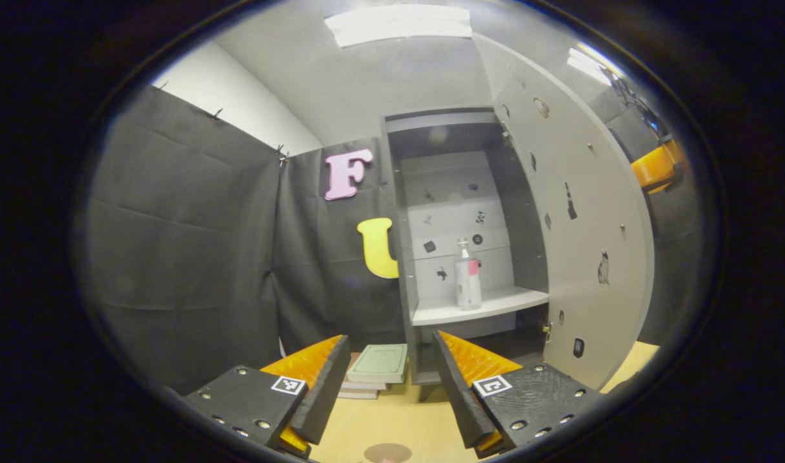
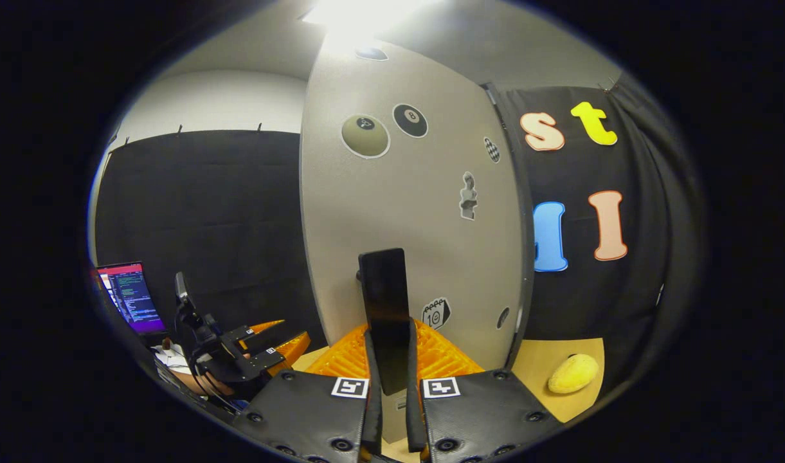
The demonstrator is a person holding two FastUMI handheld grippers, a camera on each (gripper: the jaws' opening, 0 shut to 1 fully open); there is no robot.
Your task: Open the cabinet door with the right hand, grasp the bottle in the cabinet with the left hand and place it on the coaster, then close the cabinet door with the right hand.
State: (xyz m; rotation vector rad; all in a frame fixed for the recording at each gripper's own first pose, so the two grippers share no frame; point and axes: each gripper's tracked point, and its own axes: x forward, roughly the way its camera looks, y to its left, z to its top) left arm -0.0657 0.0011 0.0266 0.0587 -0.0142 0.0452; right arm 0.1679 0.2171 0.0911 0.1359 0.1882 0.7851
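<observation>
Right gripper view: right gripper (image 2: 389, 376) clenched on the door handle (image 2: 384, 308), cabinet door (image 2: 418, 218) swung open.
Left gripper (image 1: 392, 392) spread and empty, well short of the bottle (image 1: 467, 278) upright on the cabinet shelf (image 1: 488, 303); a hurried reach could tip it, and 1 slip off the handle lets the door swing.
</observation>
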